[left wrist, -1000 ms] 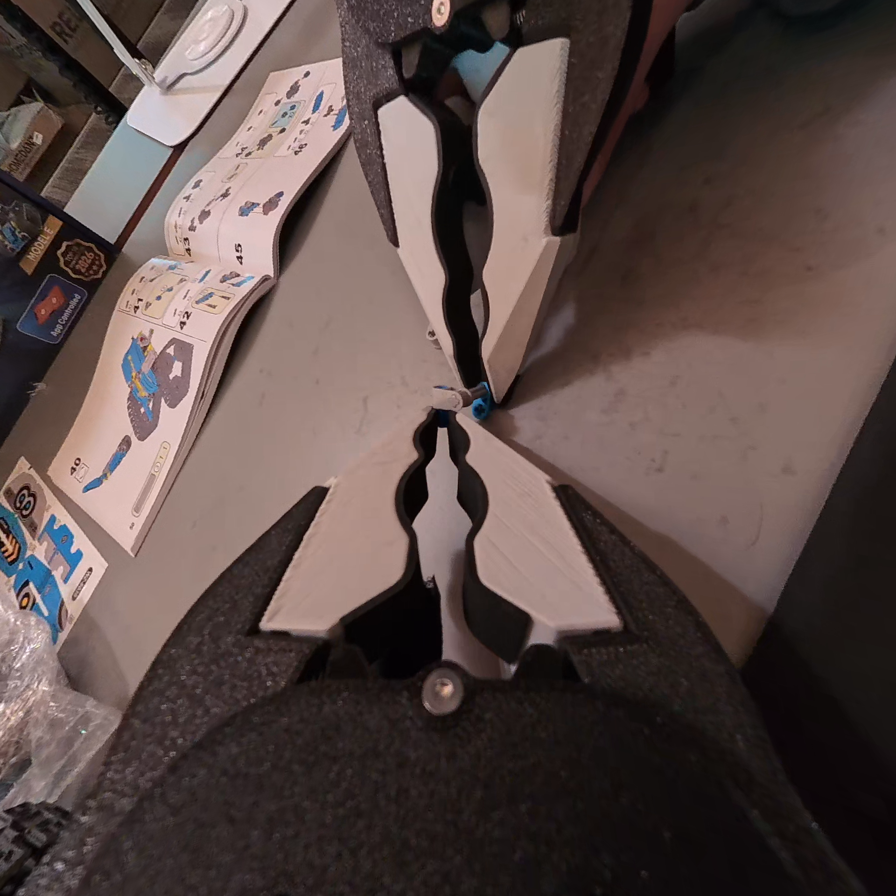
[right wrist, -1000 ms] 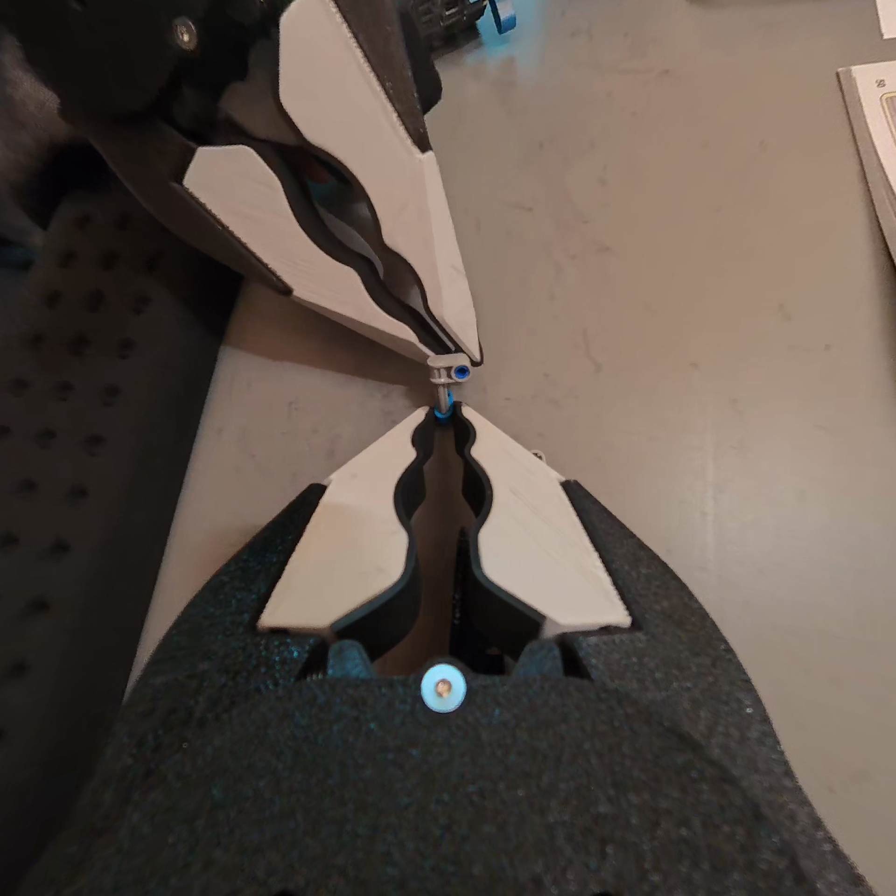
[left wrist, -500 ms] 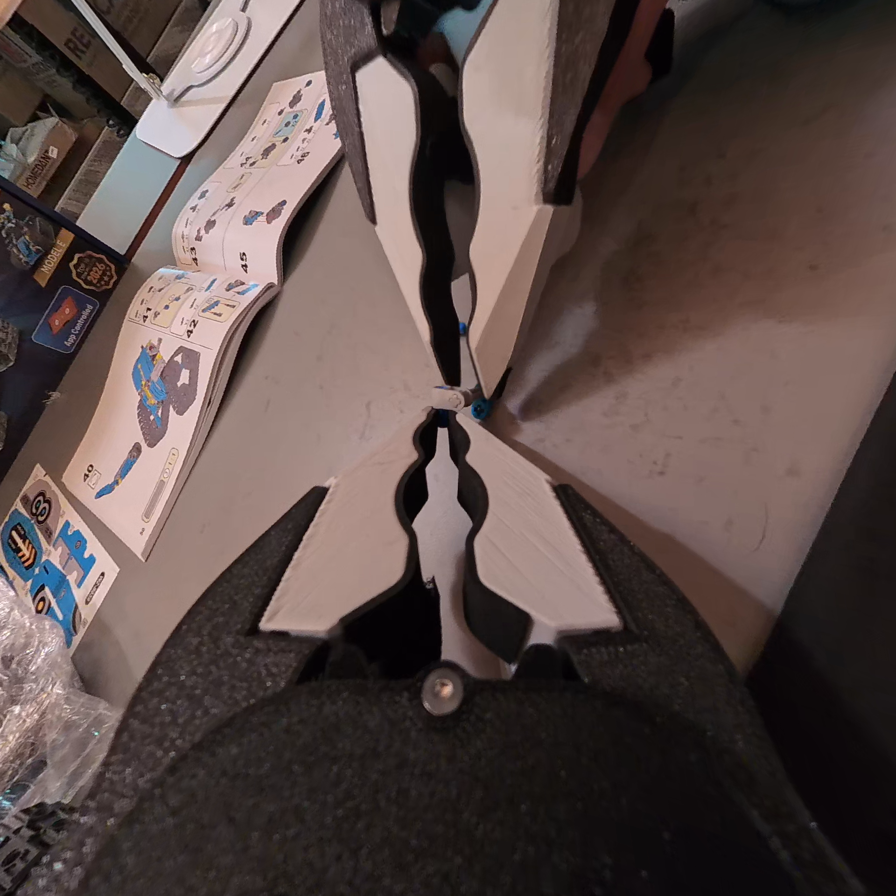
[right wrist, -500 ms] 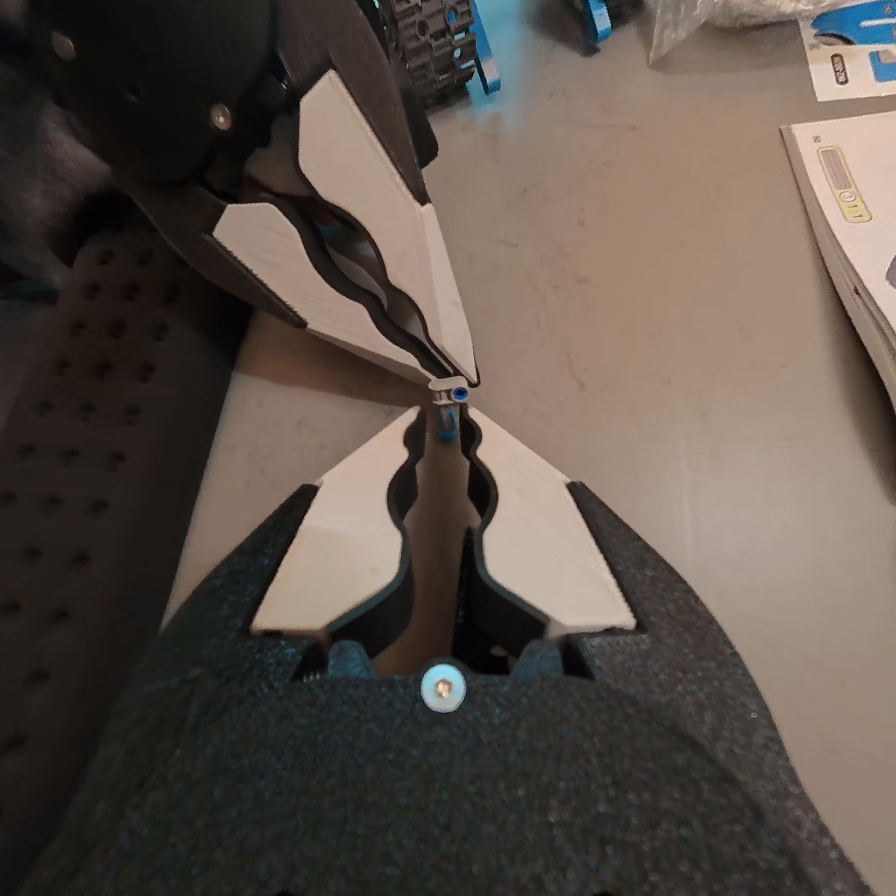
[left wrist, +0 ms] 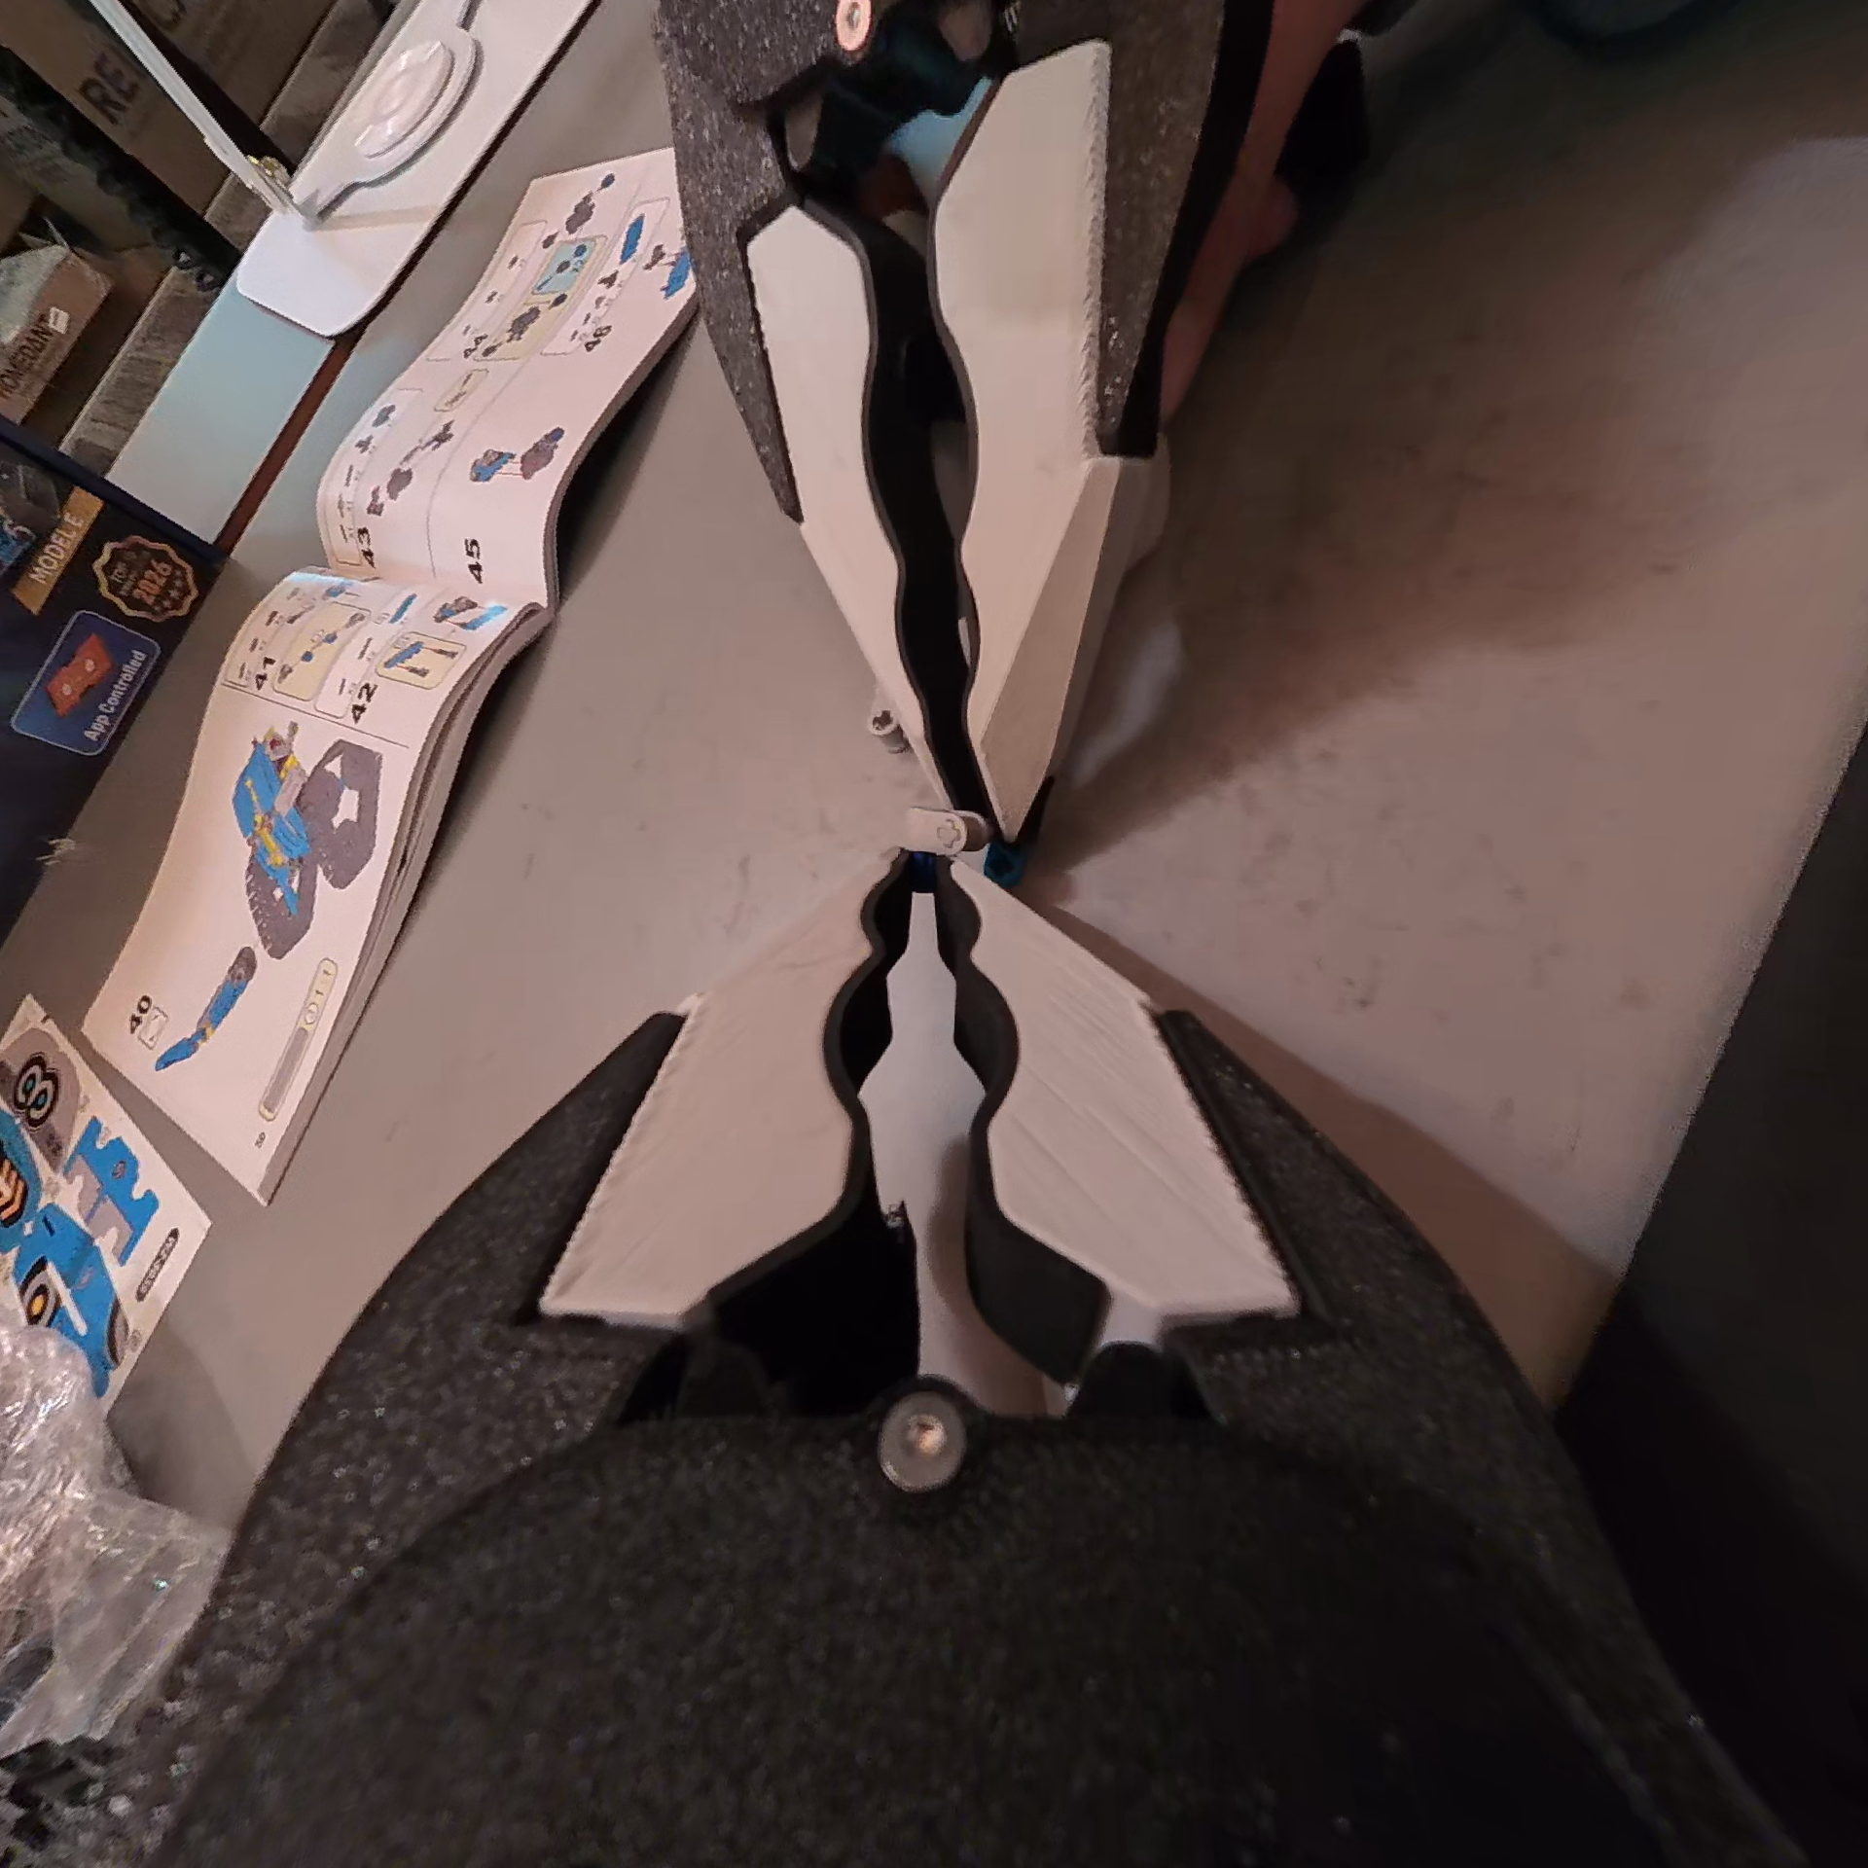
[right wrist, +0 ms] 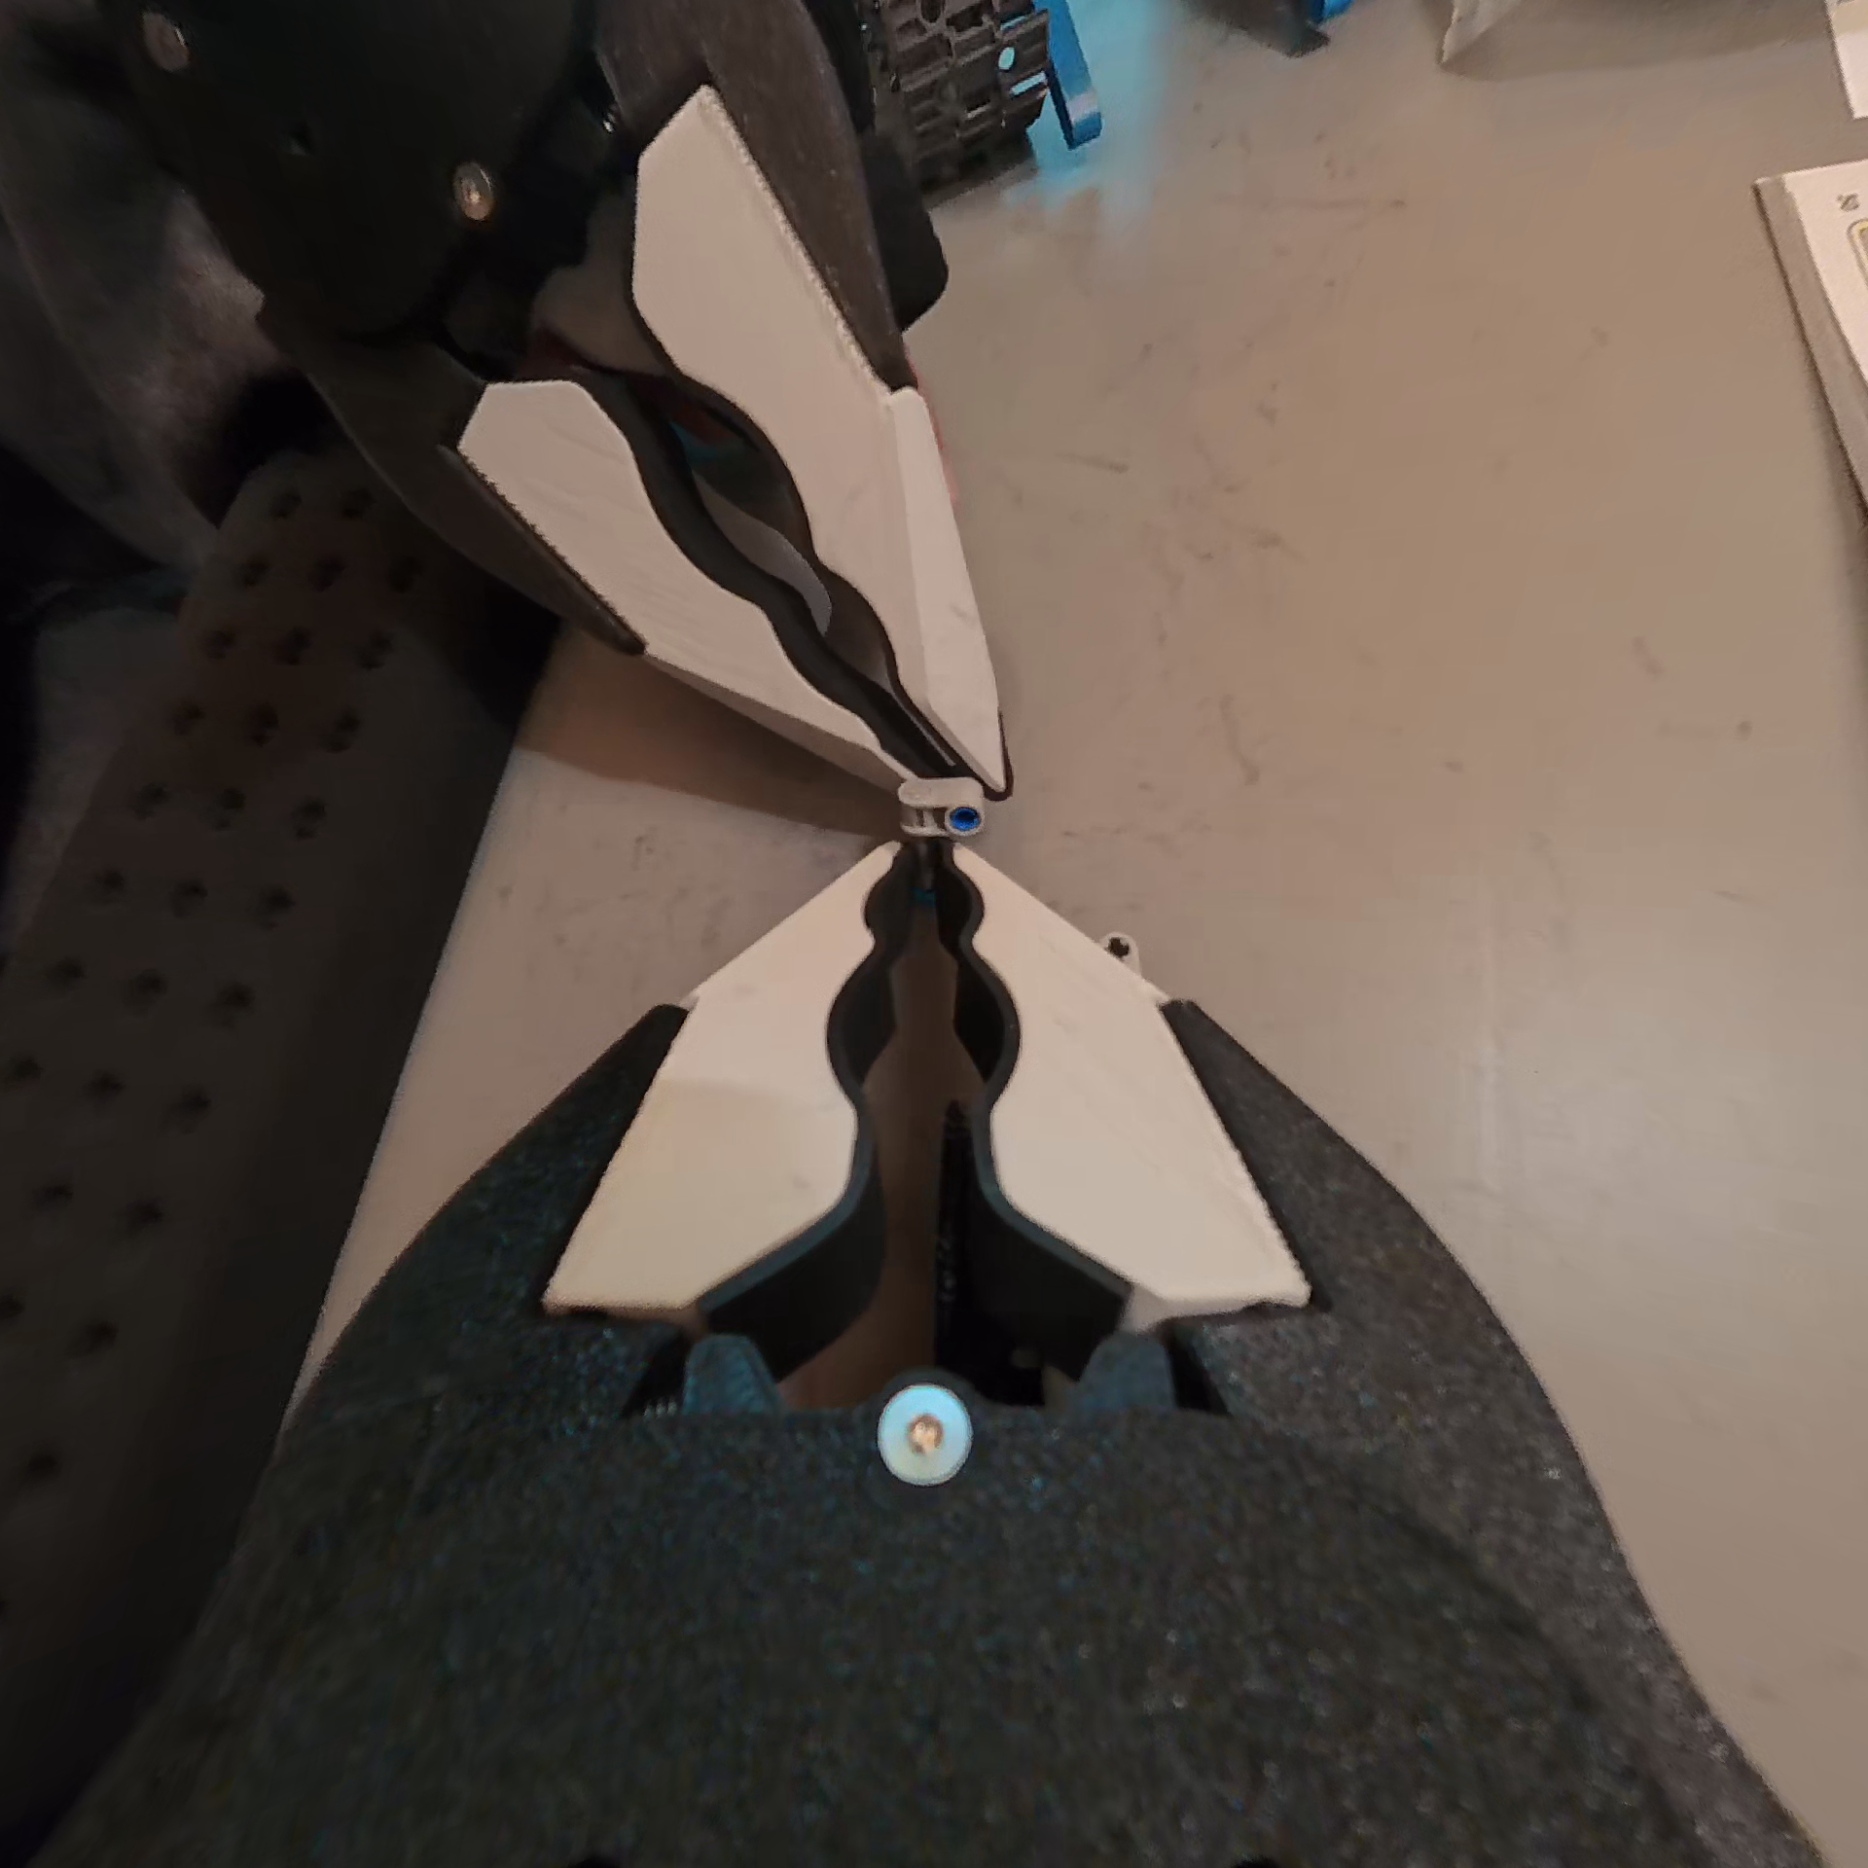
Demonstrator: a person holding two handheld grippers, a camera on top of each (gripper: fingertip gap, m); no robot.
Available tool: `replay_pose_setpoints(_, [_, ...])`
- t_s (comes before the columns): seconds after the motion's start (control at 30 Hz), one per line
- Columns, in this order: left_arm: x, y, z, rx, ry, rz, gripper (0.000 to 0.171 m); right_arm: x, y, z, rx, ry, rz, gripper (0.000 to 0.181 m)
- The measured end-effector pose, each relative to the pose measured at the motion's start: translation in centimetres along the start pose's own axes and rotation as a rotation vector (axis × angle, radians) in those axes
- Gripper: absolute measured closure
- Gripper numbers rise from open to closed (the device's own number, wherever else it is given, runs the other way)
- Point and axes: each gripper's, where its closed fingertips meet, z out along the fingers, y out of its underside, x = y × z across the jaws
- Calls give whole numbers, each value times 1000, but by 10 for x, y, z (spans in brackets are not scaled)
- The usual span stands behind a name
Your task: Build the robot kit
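Your left gripper (left wrist: 922,877) fingers pinch blue pin (left wrist: 920,871). Your right gripper (right wrist: 922,859) fingers clamp dark pin end (right wrist: 922,881). Grey connector (left wrist: 948,831) sits between both tips, above desk (left wrist: 1415,809). Open instruction booklet (left wrist: 404,647) at 10 o'clock in left view.

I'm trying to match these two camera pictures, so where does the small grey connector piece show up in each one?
Left wrist view: the grey connector piece sits just above centre, where the tips of both pairs of jaws meet.
Right wrist view: it is again just above centre, at the far jaws' tips.
Shared landmark: the open instruction booklet, at the right edge in the right wrist view.
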Motion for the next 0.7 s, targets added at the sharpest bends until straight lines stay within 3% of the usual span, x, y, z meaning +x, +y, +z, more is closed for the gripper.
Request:
replay_pose_setpoints(0.1, [-1, 0, 0, -4, -12, 9, 169, 2, 2, -3, -11, 22, 26, 177])
replay_pose_setpoints(0.27, [-1, 1, 0, -5, -14, 11, 169, 4, -20, -19, 79, 68, 22, 161])
replay_pose_setpoints(0.37, [-1, 0, 1, -5, -11, 11, 169, 5, -19, -14, 56, 96, -7, 154])
replay_pose_setpoints(0.7, [0, -2, 1, -1, -18, 34, 169, 5, -11, -6, 8, 92, -26, 167])
